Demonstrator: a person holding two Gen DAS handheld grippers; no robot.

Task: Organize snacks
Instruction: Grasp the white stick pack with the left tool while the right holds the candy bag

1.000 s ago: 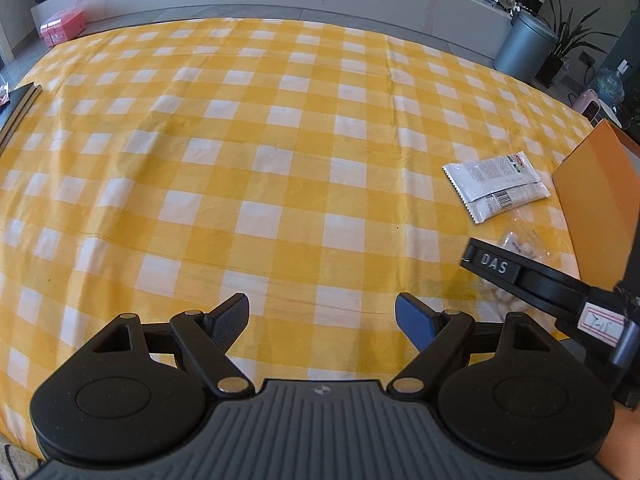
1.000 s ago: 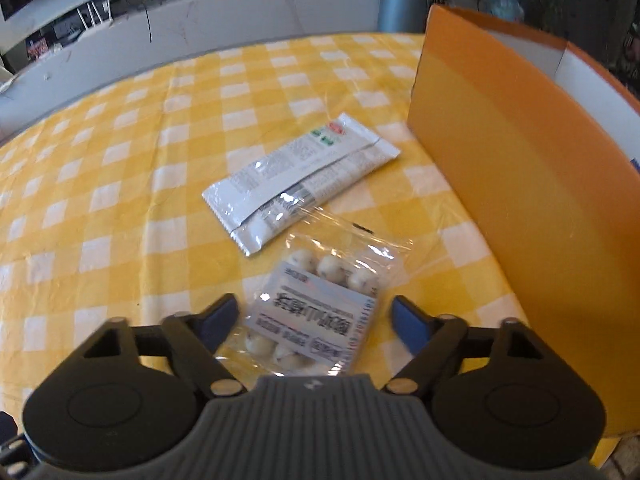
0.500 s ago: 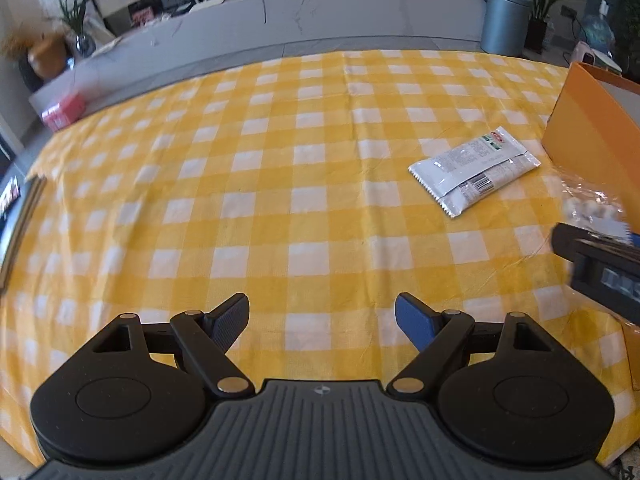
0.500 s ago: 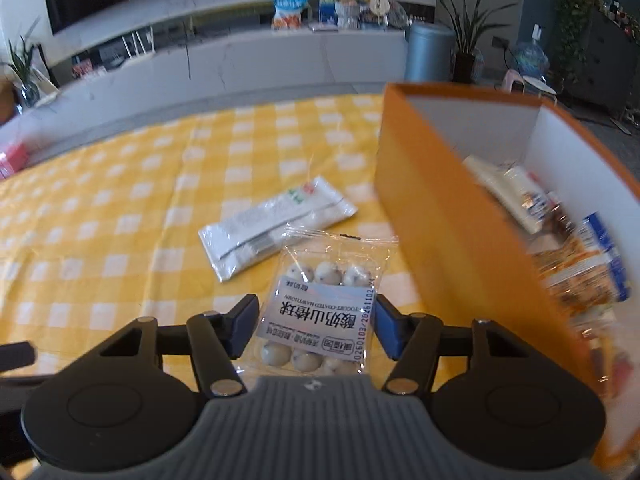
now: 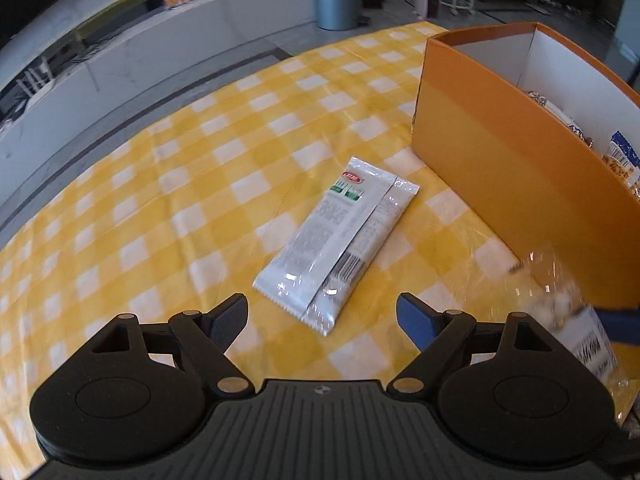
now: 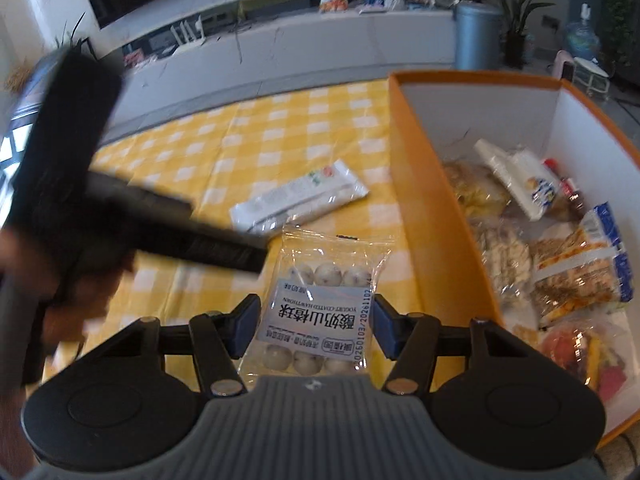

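Right gripper (image 6: 316,320) is clamped on a clear bag of white balls (image 6: 320,312), held above the checked tablecloth (image 6: 224,160) just beside the orange box (image 6: 432,240) of snacks. Left gripper (image 5: 322,316) stands wide, holding nothing, with a silver packet (image 5: 340,240) lying flat ahead of it.

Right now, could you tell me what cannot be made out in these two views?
- Left wrist view: the yogurt hawthorn ball pack is motion-blurred and cut off at the right edge.
- Left wrist view: most snacks in the orange box hide behind its near wall.
- Right wrist view: the left gripper is a dark blur.
- Silver snack packet: print too small.
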